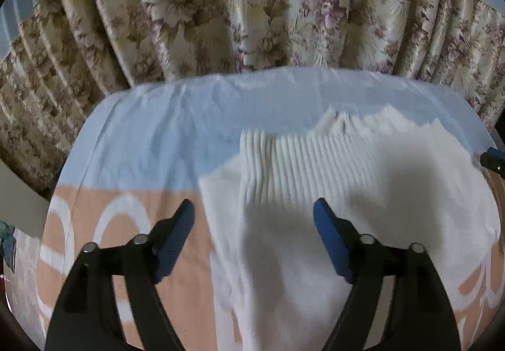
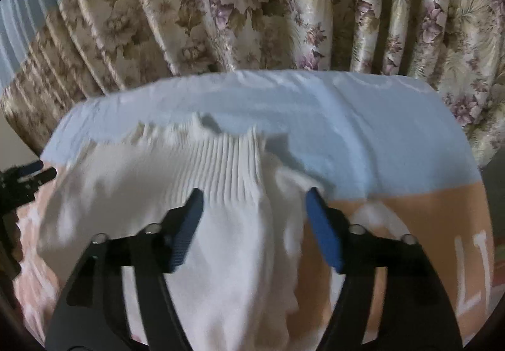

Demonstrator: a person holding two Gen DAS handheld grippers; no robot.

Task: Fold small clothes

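with both our left gripper (image 1: pixel 252 209) and right gripper (image 2: pixel 252 198) wide open, holding nothing, above the white garment (image 1: pixel 315 193) on the bedsheet (image 1: pixel 142 136), we should pinch matching edges evenly.

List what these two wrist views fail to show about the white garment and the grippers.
- White garment: its near end runs off the bottom edge in both views, so its full shape is unknown.
- Garment folds in the right wrist view: motion blur smears them.
- Left gripper and right gripper: both open, but height above the cloth is unclear.
- Orange and blue cover: its print is cut off by the garment.
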